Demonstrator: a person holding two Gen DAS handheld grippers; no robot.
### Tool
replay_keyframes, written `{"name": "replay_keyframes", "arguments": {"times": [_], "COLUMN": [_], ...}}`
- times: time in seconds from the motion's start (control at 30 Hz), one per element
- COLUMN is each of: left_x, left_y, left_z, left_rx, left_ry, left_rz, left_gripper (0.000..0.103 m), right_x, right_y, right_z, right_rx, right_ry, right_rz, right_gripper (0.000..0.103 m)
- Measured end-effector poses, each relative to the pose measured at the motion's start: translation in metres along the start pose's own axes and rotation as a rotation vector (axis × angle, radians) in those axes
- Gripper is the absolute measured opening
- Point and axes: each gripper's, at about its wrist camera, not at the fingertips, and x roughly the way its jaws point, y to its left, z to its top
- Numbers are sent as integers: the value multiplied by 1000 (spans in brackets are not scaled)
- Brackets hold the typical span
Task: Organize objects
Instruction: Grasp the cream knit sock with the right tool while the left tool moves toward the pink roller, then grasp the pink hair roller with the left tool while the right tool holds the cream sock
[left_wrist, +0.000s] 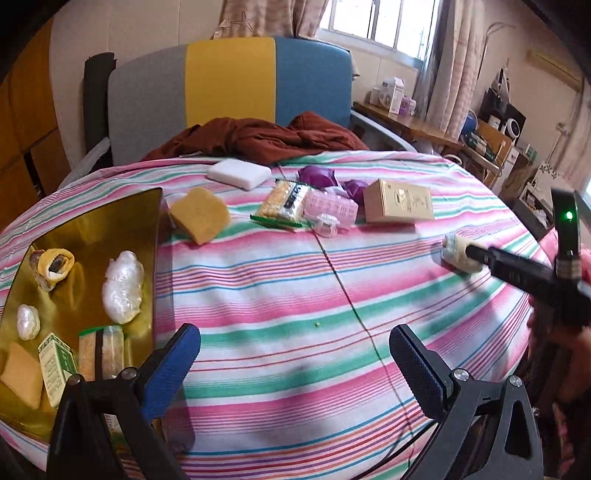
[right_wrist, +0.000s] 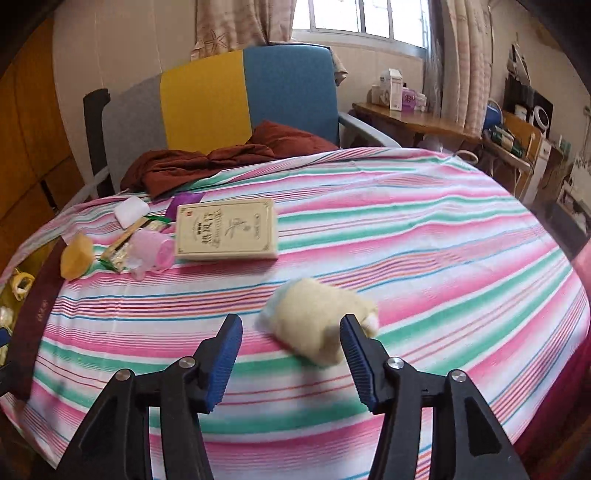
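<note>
First, from the left wrist view, we see the left gripper (left_wrist: 295, 354) above bare striped cloth on the tabletop (left_wrist: 295, 295), its blue-padded fingers (left_wrist: 177, 358) spread wide with nothing between them. At the left edge sits a gold tray (left_wrist: 110, 221) holding a rolled yellow item (left_wrist: 51, 267), two white wrapped bundles (left_wrist: 123, 286), a small green-printed box (left_wrist: 55, 365), a clear packet (left_wrist: 103, 350) and a tan sponge (left_wrist: 20, 373). Farther back on the cloth lie a yellow sponge (left_wrist: 199, 218), a white block (left_wrist: 238, 173), a snack packet (left_wrist: 284, 203), a pink plastic case (left_wrist: 330, 210), purple wrapping (left_wrist: 321, 175) and a tan box (left_wrist: 399, 201). At the right, the right gripper (left_wrist: 469, 253) reaches to a cream roll (left_wrist: 458, 251) on the cloth; one dark finger lies across the roll.

Next, from the right wrist view, we see the right gripper (right_wrist: 291, 350) with its fingers (right_wrist: 225, 354) parted. The cream roll (right_wrist: 321, 317) lies on the cloth (right_wrist: 406, 240) ahead of and partly between them, close against the right finger; the left finger stands clear of it. We cannot tell whether the right pad touches the roll. The tan box (right_wrist: 227, 229) lies beyond, with the pink plastic case (right_wrist: 155, 247), yellow sponge (right_wrist: 75, 260) and white block (right_wrist: 129, 210) to its left. A rust-coloured cloth (right_wrist: 207, 158) lies at the far edge before a tricolour chair (right_wrist: 207, 99).
</note>
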Motion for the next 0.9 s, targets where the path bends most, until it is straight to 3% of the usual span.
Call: {"name": "replay_keyframes", "arguments": {"times": [0.13, 0.23, 0.4, 0.8, 0.9], "left_x": [4, 7, 11, 48, 56], "left_y": [-5, -6, -9, -9, -11], "left_z": [-2, -1, 2, 12, 15], "left_rx": [8, 8, 9, -64, -74], "left_ry": [16, 24, 35, 116, 128], "left_rz": [-2, 2, 4, 7, 11], "left_gripper": [103, 103, 103, 103, 103], "right_x": [20, 31, 42, 44, 42], "right_y": [-9, -12, -15, -24, -29], "right_z": [9, 12, 12, 10, 10], "right_rx": [-49, -96, -152, 12, 99], "right_ry": [22, 25, 20, -35, -70], "right_rz": [-18, -29, -50, -88, -45], "right_gripper": [58, 67, 69, 59, 58]}}
